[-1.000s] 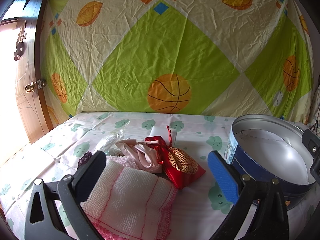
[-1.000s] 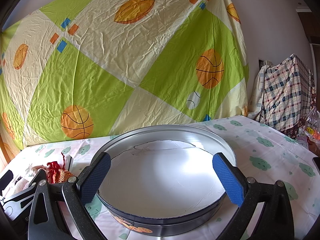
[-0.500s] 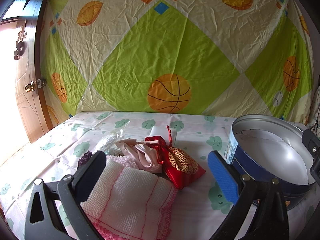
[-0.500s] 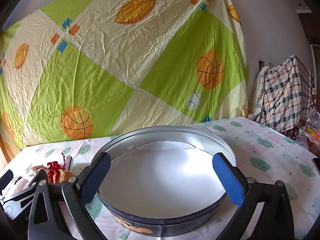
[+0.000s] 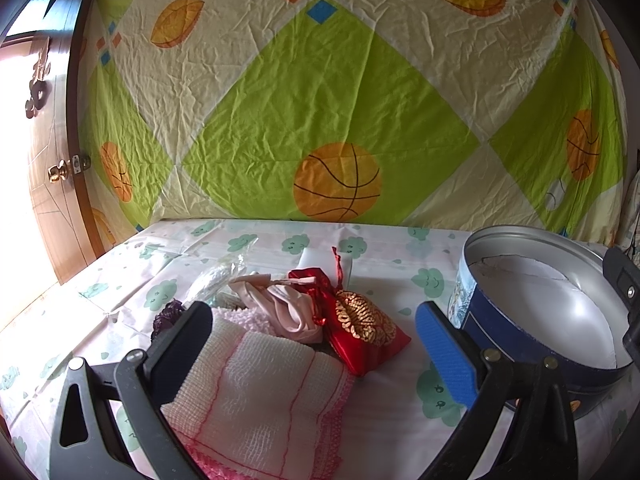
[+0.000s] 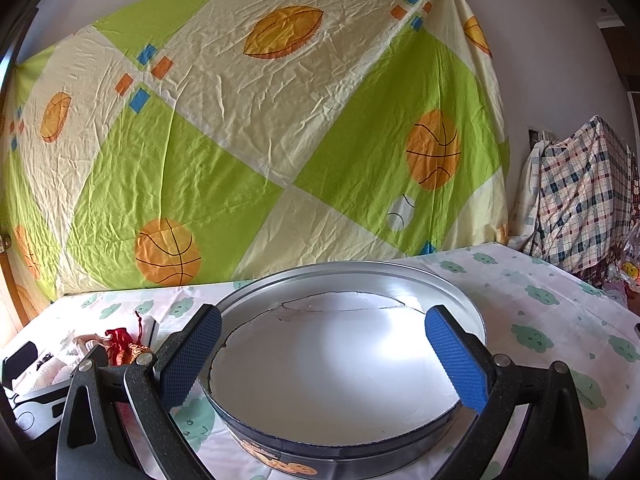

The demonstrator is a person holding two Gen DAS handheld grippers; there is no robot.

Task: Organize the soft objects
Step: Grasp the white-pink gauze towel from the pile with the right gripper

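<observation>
A pile of soft things lies on the table: a folded white towel with pink edging (image 5: 260, 396), a pink cloth (image 5: 288, 308), a red and gold drawstring pouch (image 5: 360, 328) and a dark purple item (image 5: 168, 314). My left gripper (image 5: 316, 340) is open, hovering just above the towel and empty. A round blue tin (image 5: 532, 308) with a silver inside stands empty to the right. My right gripper (image 6: 326, 356) is open and empty, held over the near side of the tin (image 6: 340, 364). The pouch (image 6: 124, 344) shows at far left there.
A clear plastic bag (image 5: 216, 276) lies behind the pile. A basketball-print sheet (image 5: 320, 100) hangs behind the table. A wooden door (image 5: 44, 152) is at the left. A plaid-covered heap (image 6: 576, 200) stands past the table's right end.
</observation>
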